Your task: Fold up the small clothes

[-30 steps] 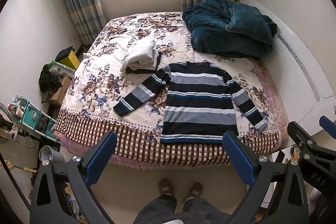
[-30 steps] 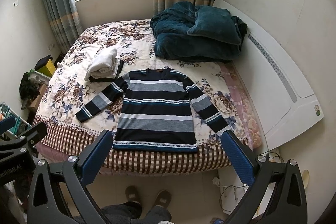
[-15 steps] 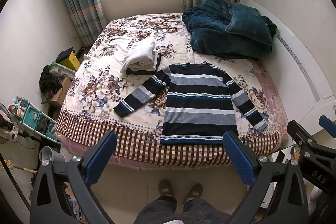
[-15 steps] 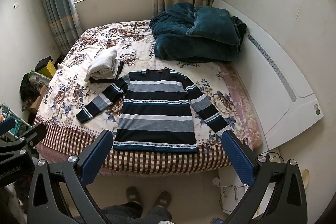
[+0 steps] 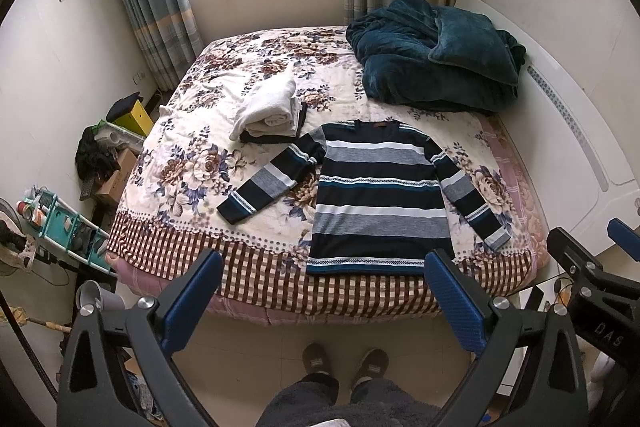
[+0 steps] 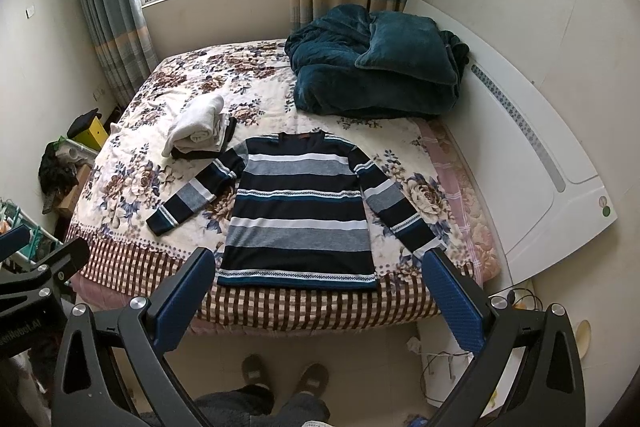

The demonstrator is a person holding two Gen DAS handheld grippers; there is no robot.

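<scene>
A navy, grey and white striped sweater (image 5: pixel 378 195) lies flat, face up, near the front edge of the bed (image 5: pixel 256 283), with both sleeves spread out; it also shows in the right wrist view (image 6: pixel 300 215). A folded white garment (image 5: pixel 268 107) rests on a dark folded one behind its left sleeve, also seen in the right wrist view (image 6: pixel 198 127). My left gripper (image 5: pixel 324 295) is open and empty, held above the floor in front of the bed. My right gripper (image 6: pixel 316 295) is open and empty, at the same height to the right.
A bunched teal blanket (image 5: pixel 436 63) sits at the bed's far right by the white headboard (image 5: pixel 576 147). Boxes, a yellow bin (image 5: pixel 138 115) and a teal rack (image 5: pixel 64 227) crowd the floor on the left. My slippered feet (image 5: pixel 344 363) stand before the bed.
Both views have drifted very slightly; the sweater and folded pile have not moved, and both grippers stay open.
</scene>
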